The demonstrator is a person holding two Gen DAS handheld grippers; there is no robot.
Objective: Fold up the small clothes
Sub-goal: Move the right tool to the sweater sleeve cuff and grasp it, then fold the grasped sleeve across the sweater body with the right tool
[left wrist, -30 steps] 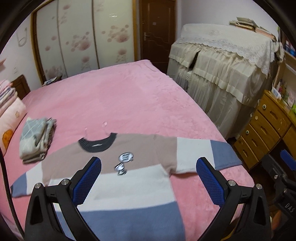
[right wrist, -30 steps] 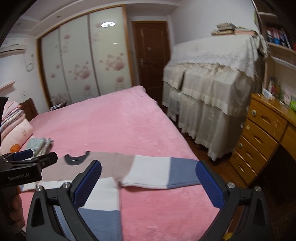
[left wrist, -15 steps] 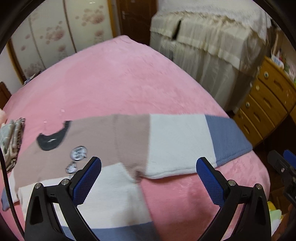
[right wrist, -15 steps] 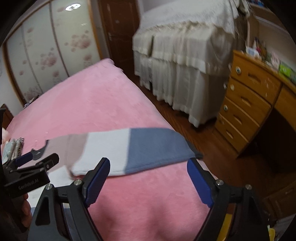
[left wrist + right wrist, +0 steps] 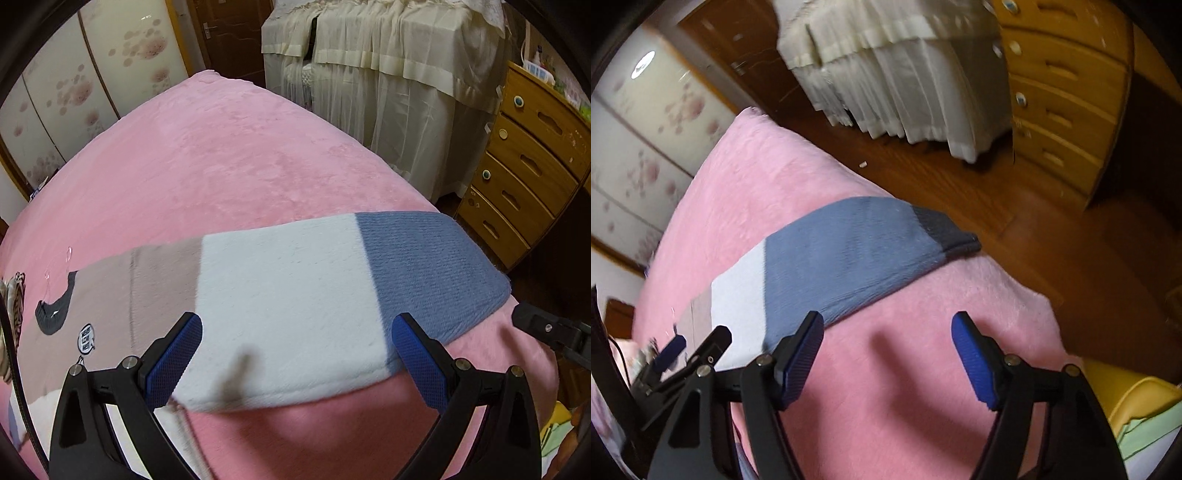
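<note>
We judge the folding as only at its beginning: the colour-block sweater (image 5: 236, 295) lies spread flat on the pink bed (image 5: 229, 155), its sleeve (image 5: 849, 254) stretched out to the bed edge, and no fold is made yet. At far left we see some folded cloth (image 5: 14, 295), perhaps finished. The left hand-held gripper (image 5: 297, 354) hovers wide over the white band, holding nothing. The right hand-held gripper (image 5: 888, 354), also wide and empty, is near the cuff. Nothing blocks the way; the drawers (image 5: 524, 155) stand well apart.

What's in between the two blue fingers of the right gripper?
Only bare pink blanket lies inside the open right gripper, seen in the right wrist view. The sweater sleeve sits just beyond its left fingertip.
</note>
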